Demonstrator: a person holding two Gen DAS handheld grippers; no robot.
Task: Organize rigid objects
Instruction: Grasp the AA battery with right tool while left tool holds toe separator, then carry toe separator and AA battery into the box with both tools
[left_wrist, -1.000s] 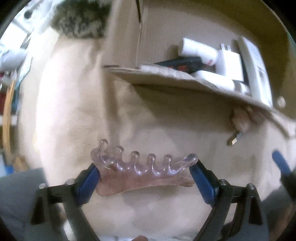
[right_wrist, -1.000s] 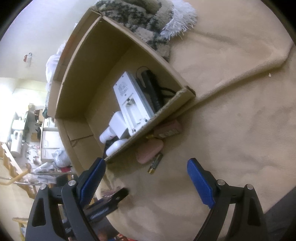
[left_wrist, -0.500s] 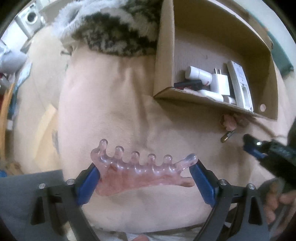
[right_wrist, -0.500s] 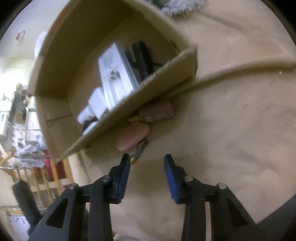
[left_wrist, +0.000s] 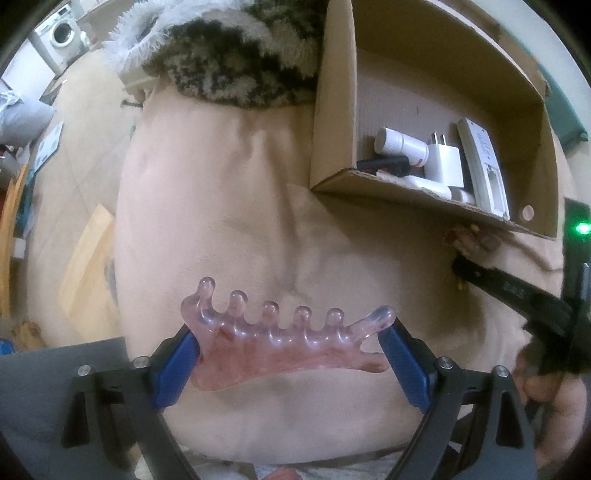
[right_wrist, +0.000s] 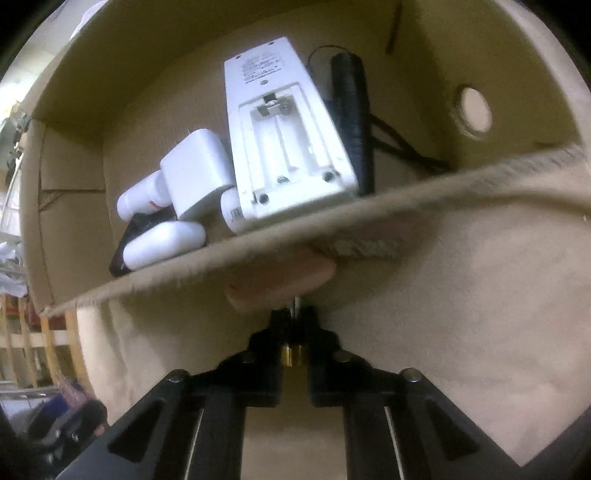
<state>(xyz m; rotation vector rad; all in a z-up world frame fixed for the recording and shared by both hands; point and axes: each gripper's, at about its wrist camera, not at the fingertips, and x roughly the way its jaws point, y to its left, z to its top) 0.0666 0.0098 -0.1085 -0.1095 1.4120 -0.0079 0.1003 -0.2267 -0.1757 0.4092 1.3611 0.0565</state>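
Observation:
My left gripper (left_wrist: 288, 343) points down over the beige blanket and is shut on a translucent pink comb-shaped tool (left_wrist: 277, 354), its blue pads pressing on both ends. My right gripper (right_wrist: 293, 317) is shut on a small battery (right_wrist: 291, 354) that lies on the blanket against the front wall of the cardboard box (right_wrist: 258, 251); a gold end shows between the fingers. In the left wrist view the right gripper (left_wrist: 461, 266) reaches in beside the box (left_wrist: 406, 192). A pink oval object (right_wrist: 280, 280) lies just beyond the battery.
The box holds a white remote (right_wrist: 284, 136), a white charger (right_wrist: 195, 170), a white bottle (left_wrist: 400, 144), a white case (right_wrist: 162, 245) and a black corded item (right_wrist: 351, 110). A patterned shaggy rug (left_wrist: 236, 62) lies behind the box. A wooden plank (left_wrist: 88, 266) lies left.
My right gripper dropped toward the box's front wall and shut on the battery. The left gripper drew back from the box, with the pink tool still held.

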